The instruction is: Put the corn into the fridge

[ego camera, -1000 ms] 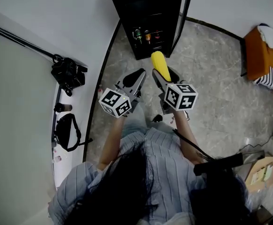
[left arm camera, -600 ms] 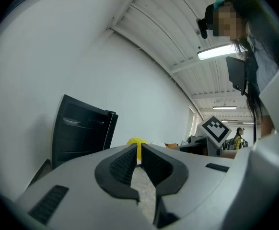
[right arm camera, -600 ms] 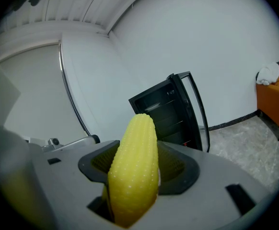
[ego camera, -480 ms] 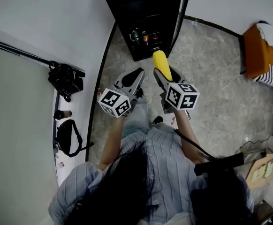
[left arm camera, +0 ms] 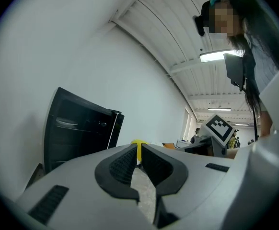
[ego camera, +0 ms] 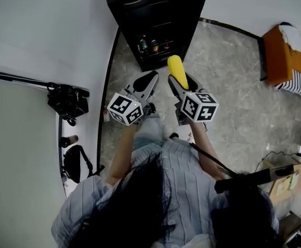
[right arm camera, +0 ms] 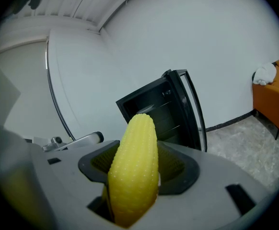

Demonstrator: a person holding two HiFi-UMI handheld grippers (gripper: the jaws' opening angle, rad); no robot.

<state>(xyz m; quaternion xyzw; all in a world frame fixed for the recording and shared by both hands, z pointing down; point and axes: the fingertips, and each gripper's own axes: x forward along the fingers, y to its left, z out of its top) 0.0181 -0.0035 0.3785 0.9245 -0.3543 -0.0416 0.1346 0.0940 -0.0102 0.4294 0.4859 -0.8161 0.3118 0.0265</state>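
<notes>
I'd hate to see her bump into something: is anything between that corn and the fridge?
Nothing visible does. The corn, held in the right gripper, faces the fridge, whose door stands open; only bare floor lies between them. The left gripper is alongside the corn, not in front of it.

left tongs [ego camera: 149, 79]: closed, empty | right tongs [ego camera: 180, 82]: clamping corn [ego camera: 176, 67] | side by side
</notes>
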